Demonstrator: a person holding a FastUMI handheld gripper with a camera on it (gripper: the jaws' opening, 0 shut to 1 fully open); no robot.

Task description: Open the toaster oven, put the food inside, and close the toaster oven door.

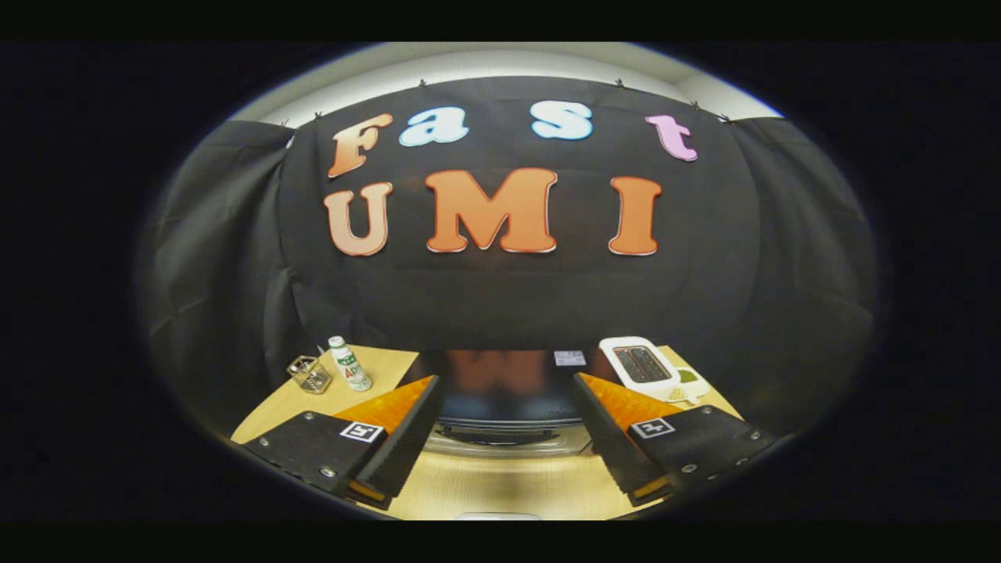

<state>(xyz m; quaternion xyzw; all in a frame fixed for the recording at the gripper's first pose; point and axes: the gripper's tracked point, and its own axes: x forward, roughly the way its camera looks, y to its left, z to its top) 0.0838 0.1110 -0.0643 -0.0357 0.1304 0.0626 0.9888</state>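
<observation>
Spread wide apart, the gripper (504, 461) grasps nothing above a wooden table (500, 485). Just ahead between its fingers sits the toaster oven (508, 407), dark top facing up. Beyond the left finger stand a small bottle (349, 364) and a clear glass (309, 374); beyond the right, a white toaster (640, 364).

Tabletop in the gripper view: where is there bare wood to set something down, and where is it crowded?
Bare wood lies on the table just in front of the toaster oven, between the open gripper fingers. Another free patch sits beside the bottle, toward the oven. Crowded: the glass holder by the bottle, and the toaster corner.
</observation>
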